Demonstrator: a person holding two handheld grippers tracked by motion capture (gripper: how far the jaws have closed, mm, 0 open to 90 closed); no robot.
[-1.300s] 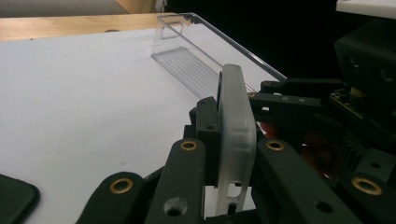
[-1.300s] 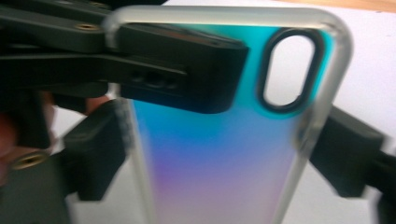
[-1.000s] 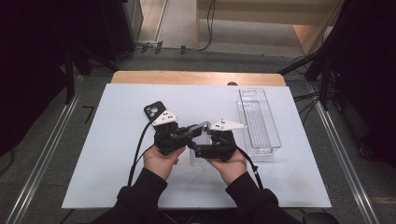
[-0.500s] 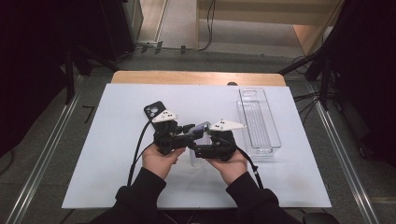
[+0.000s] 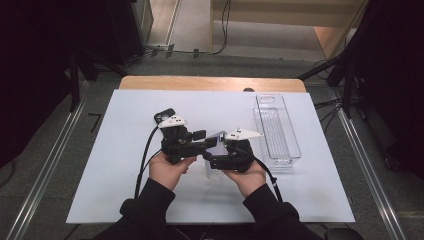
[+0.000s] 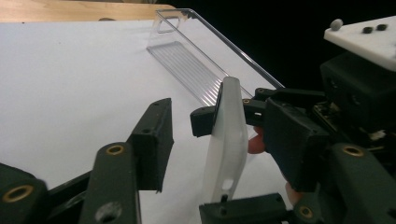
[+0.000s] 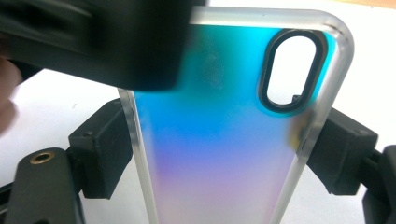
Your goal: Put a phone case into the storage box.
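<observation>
Phone case (image 7: pixel 219 140), translucent with frosted white edges, a back shading from cyan to violet and an oval black-rimmed camera opening near one corner, stands pinched across its width between the jaws of the right gripper (image 7: pixel 215 154). Left gripper (image 6: pixel 187 154): jaws spread and lately widening, one on either side of the case's thin edge (image 6: pixel 229 140), neither pad pressing on it. The right gripper view gives the case's coloured face; the left gripper view gives its slim profile and, beyond it, the clear ribbed tray (image 6: pixel 196 70). The high view places both grippers (image 5: pixel 200 142) (image 5: pixel 215 157) together over the white table (image 5: pixel 125 165), the tray (image 5: pixel 277 130) beside the right gripper.
</observation>
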